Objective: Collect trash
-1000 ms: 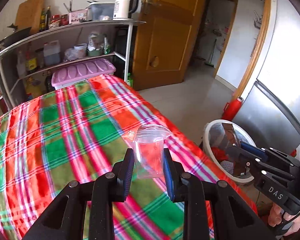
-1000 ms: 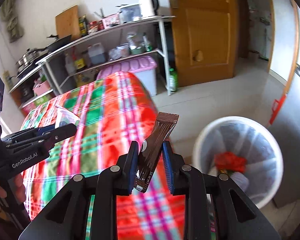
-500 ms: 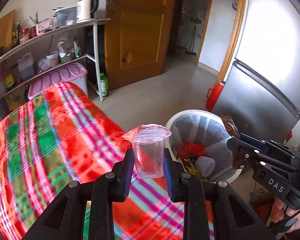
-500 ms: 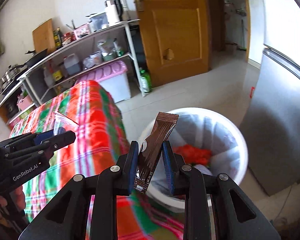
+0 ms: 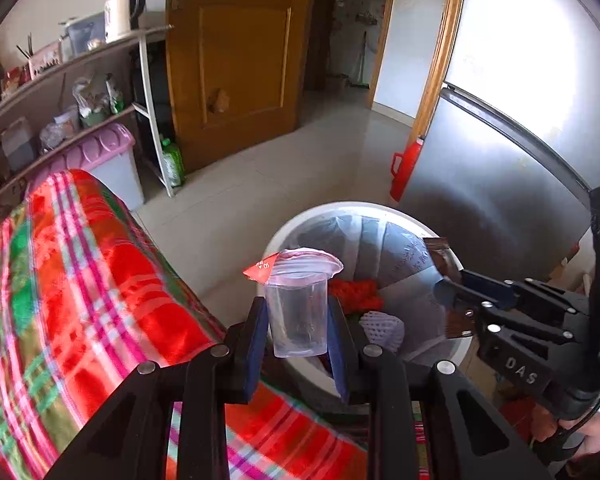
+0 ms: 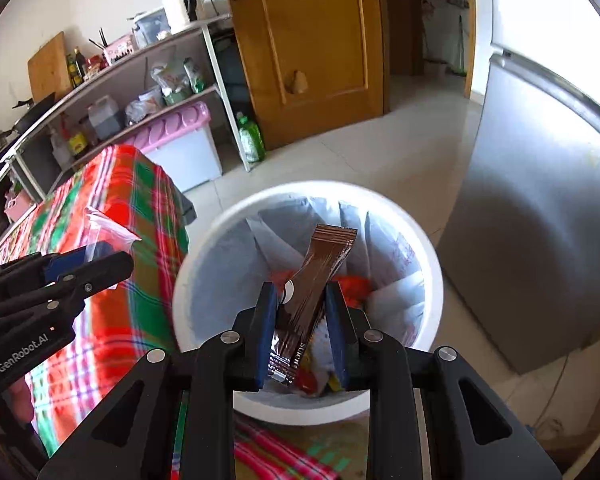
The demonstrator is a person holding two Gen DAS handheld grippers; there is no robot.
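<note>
My left gripper (image 5: 298, 322) is shut on a clear plastic cup (image 5: 298, 304) with a peeled lid, held upright at the near rim of the white trash bin (image 5: 356, 210). My right gripper (image 6: 302, 316) is shut on a brown snack wrapper (image 6: 316, 280), held over the bin (image 6: 204, 240), which is lined with a bag and holds red and other trash. The right gripper also shows in the left wrist view (image 5: 456, 294) over the bin's right side. The left gripper and its cup (image 6: 104, 236) show at the left of the right wrist view.
The table with the red and green plaid cloth (image 5: 80, 280) lies left of the bin. A steel fridge (image 5: 500, 184) stands right of the bin, a red container (image 5: 406, 168) beside it. Shelves (image 6: 140, 92), a pink-lidded box (image 6: 180, 140) and a wooden door (image 6: 308, 48) are behind.
Both grippers have swung right from over the table to the bin, carrying the cup and the wrapper. The bin now lies directly below the right gripper.
</note>
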